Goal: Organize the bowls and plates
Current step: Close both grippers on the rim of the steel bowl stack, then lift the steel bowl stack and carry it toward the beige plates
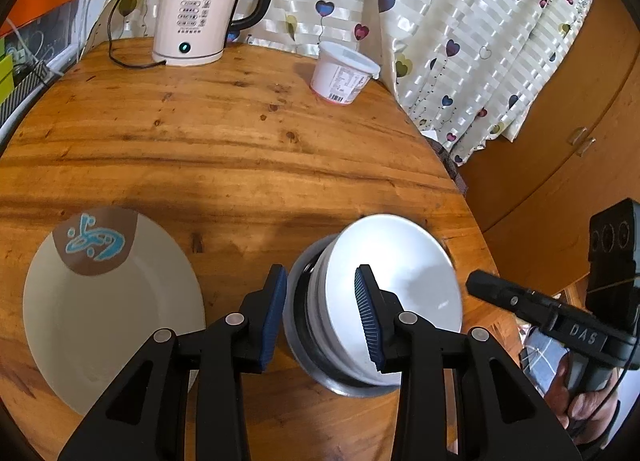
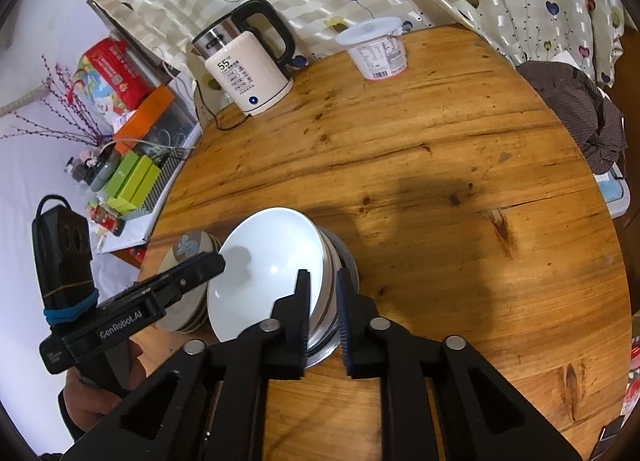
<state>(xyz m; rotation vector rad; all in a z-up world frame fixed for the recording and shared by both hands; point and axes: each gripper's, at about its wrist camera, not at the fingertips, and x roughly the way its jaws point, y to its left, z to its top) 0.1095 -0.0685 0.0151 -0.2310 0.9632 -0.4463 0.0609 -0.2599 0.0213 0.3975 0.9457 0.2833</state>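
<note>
Left gripper (image 1: 320, 313): jaws apart, straddling the near rim of the bowl stack (image 1: 384, 301), pads clear. Right gripper (image 2: 324, 317): jaws clamped on the stack's rim. Plate (image 1: 112, 313) lies left of the left jaws on the table (image 1: 240, 141).

Round wooden table (image 1: 240, 133) with kettle (image 1: 196, 9), tub (image 1: 342, 73), plate (image 1: 116, 309), seemingly stacked bowls (image 1: 384, 301).

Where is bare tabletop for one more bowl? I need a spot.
Bare wood spans the round wooden table between the white electric kettle, white plastic tub and stack of white bowls. It is crowded between that stack and the cream plates.
</note>
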